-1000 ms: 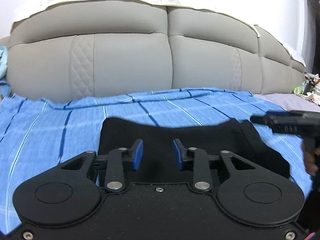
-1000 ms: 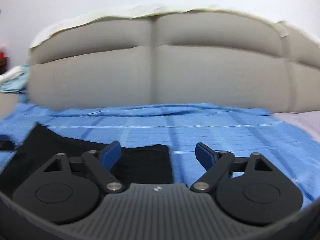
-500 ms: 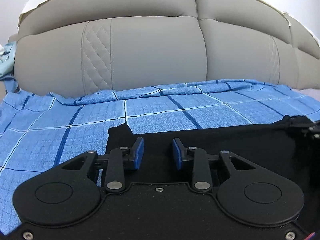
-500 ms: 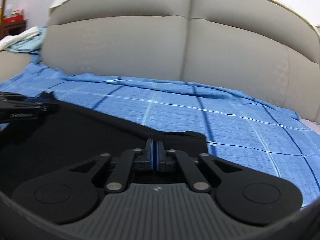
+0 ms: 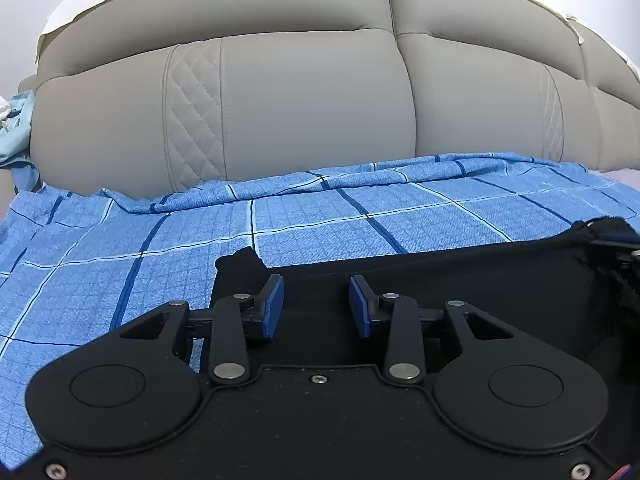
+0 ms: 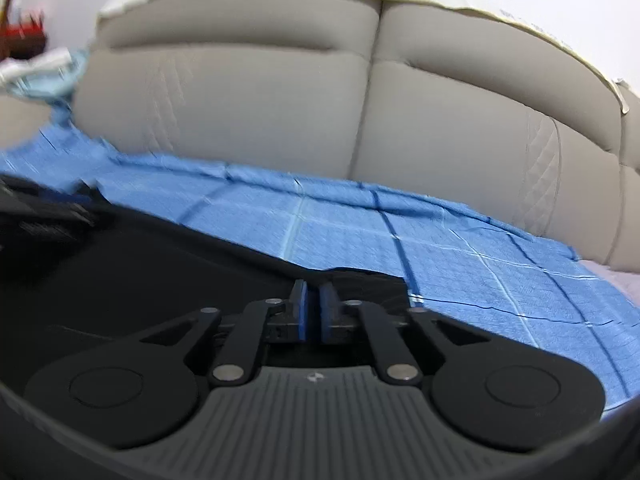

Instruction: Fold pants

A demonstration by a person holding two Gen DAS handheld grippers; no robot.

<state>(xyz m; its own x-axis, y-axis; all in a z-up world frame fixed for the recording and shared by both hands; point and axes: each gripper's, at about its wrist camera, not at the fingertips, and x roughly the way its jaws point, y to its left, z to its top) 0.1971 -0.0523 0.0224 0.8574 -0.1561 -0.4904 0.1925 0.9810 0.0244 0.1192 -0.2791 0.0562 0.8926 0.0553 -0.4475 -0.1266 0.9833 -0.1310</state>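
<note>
Black pants (image 5: 460, 280) lie spread on a blue checked sheet (image 5: 320, 208). In the left wrist view my left gripper (image 5: 316, 304) sits over the pants near their left corner, its blue pads apart with cloth showing between them. In the right wrist view the pants (image 6: 140, 272) stretch left, taut. My right gripper (image 6: 313, 308) is shut on the pants' right corner, pads nearly together. The left gripper shows blurred at the far left (image 6: 44, 212). The right gripper's tip shows at the right edge of the left wrist view (image 5: 616, 240), at the pants' far corner.
A grey padded headboard (image 5: 300, 100) rises right behind the sheet. Light blue cloth (image 6: 44, 76) lies at the far left beside it. A pale uncovered surface (image 6: 616, 276) shows past the sheet's right edge.
One second ago the right gripper was open; it shut on the pants' right corner. Both grippers have moved apart and forward, and the pants now stretch flat between them. The left pads' gap is unchanged.
</note>
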